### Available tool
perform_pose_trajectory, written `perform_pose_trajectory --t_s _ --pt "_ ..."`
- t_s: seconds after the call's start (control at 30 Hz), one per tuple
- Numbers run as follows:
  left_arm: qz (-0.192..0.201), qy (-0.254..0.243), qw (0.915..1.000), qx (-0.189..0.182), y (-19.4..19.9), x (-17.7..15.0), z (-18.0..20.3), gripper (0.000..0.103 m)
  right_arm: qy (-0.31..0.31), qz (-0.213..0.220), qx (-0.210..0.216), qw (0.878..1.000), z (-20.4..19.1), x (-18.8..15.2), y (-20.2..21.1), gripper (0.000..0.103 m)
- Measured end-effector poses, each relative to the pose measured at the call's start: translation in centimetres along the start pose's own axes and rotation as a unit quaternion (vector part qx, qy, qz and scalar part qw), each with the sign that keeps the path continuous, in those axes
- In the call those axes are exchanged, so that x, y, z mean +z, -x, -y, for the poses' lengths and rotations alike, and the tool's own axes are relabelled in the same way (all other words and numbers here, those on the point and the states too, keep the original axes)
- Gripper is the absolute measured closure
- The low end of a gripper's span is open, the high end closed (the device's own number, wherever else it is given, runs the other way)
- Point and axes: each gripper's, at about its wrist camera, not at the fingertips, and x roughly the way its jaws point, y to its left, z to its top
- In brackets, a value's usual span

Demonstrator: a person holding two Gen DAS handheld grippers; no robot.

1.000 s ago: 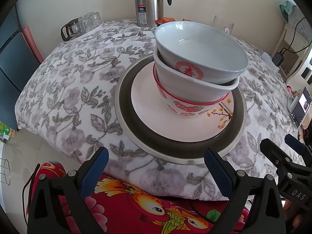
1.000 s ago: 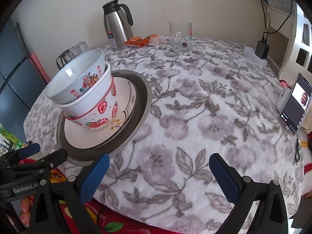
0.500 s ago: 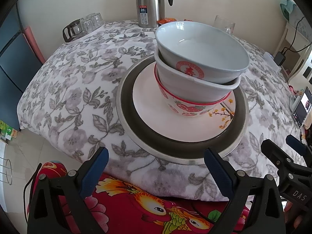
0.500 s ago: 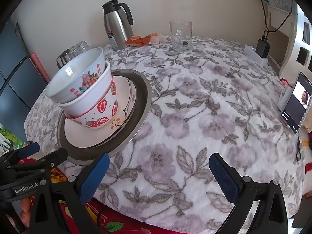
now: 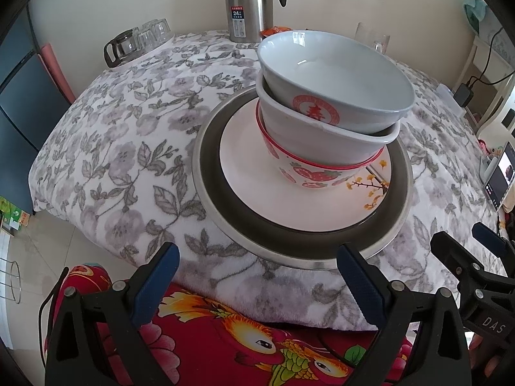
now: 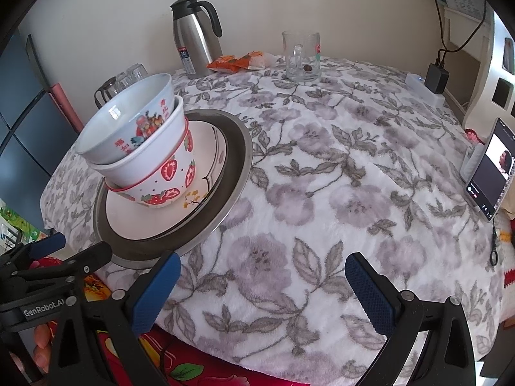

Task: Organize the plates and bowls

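A stack stands on the floral tablecloth: a wide steel plate [image 5: 212,186] [image 6: 238,167], a white plate [image 5: 257,193] [image 6: 148,222] on it, then three nested bowls. The bottom bowl has strawberries [image 5: 309,173] [image 6: 173,180], the middle one is plain white [image 5: 315,135] [image 6: 145,160], the top one pale blue with red marks [image 5: 338,77] [image 6: 125,119], tilted. My left gripper [image 5: 257,276] stands open just short of the steel plate's near rim, empty. My right gripper [image 6: 260,283] is open and empty over bare cloth right of the stack.
A steel thermos [image 5: 249,3] [image 6: 194,48], glass cups with a small pot [image 5: 135,40], a glass mug [image 6: 301,56] and a snack packet [image 6: 239,61] line the far edge. A phone [image 6: 491,170] leans at the right edge. A red patterned cloth [image 5: 225,337] lies below the near edge.
Both views have drifted very slightly; the stack sits a touch lower and closer in the left wrist view. Nothing was gripped or released.
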Motion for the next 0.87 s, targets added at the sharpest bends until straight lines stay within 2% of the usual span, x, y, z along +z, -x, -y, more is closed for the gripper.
perform_pose_trajectory --t_s 0.87 --pt "-0.005 -0.008 0.9999 0.01 -0.03 -0.16 0.17 0.005 0.0 -0.003 0.003 1.0 0.18 -0.16 -0.06 0.0"
